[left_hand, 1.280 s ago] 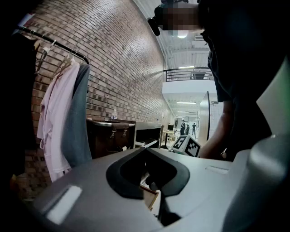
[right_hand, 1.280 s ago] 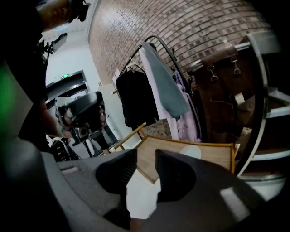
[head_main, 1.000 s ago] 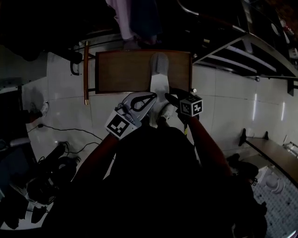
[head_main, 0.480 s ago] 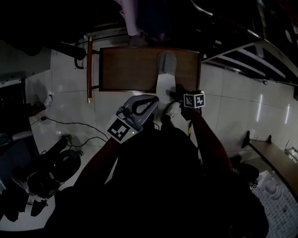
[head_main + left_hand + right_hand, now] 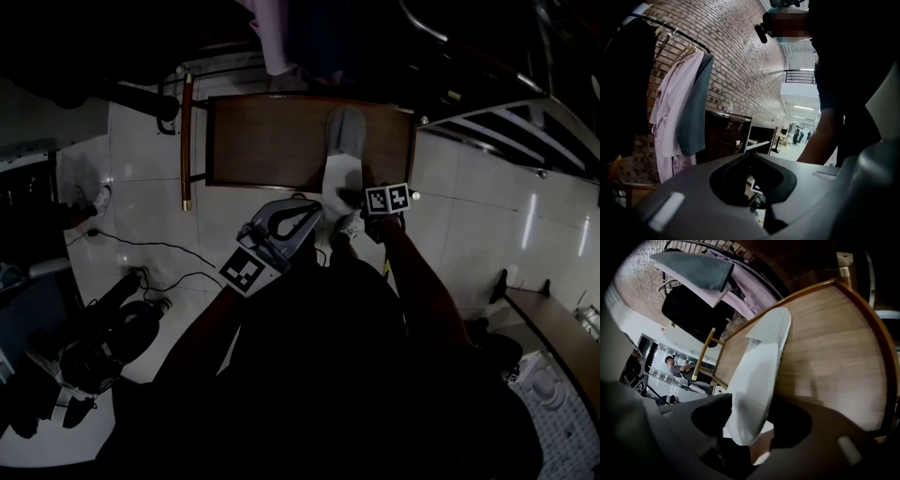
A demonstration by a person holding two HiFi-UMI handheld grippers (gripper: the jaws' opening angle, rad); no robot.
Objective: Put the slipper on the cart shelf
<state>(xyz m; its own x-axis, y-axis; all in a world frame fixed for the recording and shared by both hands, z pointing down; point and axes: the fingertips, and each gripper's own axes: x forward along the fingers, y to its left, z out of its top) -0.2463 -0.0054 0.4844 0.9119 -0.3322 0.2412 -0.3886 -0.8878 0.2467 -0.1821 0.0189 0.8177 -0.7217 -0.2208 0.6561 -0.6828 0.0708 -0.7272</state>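
Right gripper [image 5: 347, 201] [image 5: 754, 405] pinches the heel of the slipper [image 5: 339, 155] [image 5: 757, 376], jaws set wide, one to each side of the heel; the jaws have just been moving, widening and then easing in a little, with the heel between them throughout; slipper runs straight ahead from this gripper, toe end lying on the shelf [image 5: 262, 141] [image 5: 834, 343], heel end past the shelf's near edge and off the wood; slipper is white, strap over the toe, ribbed at the heel; shelf is brown wood with a raised rim, spreading ahead of the right gripper and to both sides of the slipper; left gripper [image 5: 313, 208] [image 5: 751, 153] has its jaws pressed together at the tips, nothing between them; it stands just beside the right gripper, on that gripper's left, short of the shelf's near edge and apart from the slipper; a pale robe [image 5: 670, 117] and a grey garment [image 5: 696, 108] hang from a rail ahead and to the left of the left gripper, against a brick wall [image 5: 740, 56]; a cable [image 5: 159, 248] lies on the white floor [image 5: 469, 216] well to the left of the left gripper.
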